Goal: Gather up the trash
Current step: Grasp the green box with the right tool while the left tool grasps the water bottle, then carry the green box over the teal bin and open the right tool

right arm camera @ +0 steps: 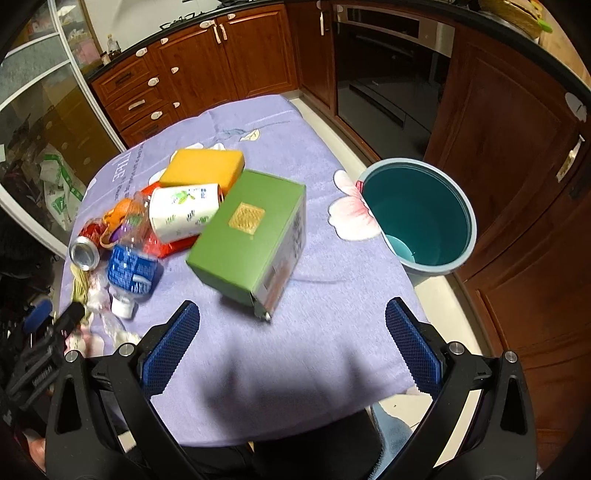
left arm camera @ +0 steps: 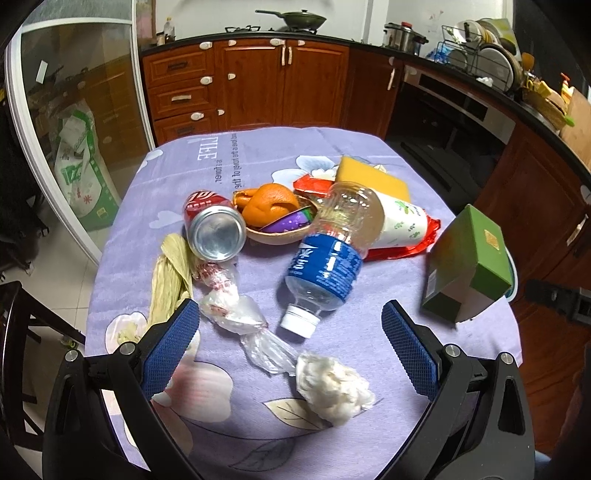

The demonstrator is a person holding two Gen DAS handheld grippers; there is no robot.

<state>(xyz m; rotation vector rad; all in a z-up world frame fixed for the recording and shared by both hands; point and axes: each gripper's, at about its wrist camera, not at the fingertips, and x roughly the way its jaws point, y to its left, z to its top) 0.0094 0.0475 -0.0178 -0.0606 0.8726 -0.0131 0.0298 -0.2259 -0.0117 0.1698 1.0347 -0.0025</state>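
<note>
While both grippers hover over the table [right arm camera: 332, 325], their fingers are spread, gripping nothing. Left gripper [left arm camera: 290, 336] has the bottle [left arm camera: 325, 254] ahead; right gripper [right arm camera: 291, 334] faces the box [right arm camera: 251, 229].

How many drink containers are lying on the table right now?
3: a red can at the pile's left, a blue-labelled plastic bottle in the middle, and a paper cup behind it. More may be hidden underneath.

Was a home kitchen. Showed wooden cabinets [left arm camera: 251, 81] under a dark countertop [left arm camera: 332, 38], a wok [left arm camera: 301, 20] on a gas hob, a pressure cooker [left arm camera: 402, 37], a dish rack [left arm camera: 480, 55] full of plates, a built-in oven [right arm camera: 384, 70], and a table under a floral lilac tablecloth [left arm camera: 258, 155].
</note>
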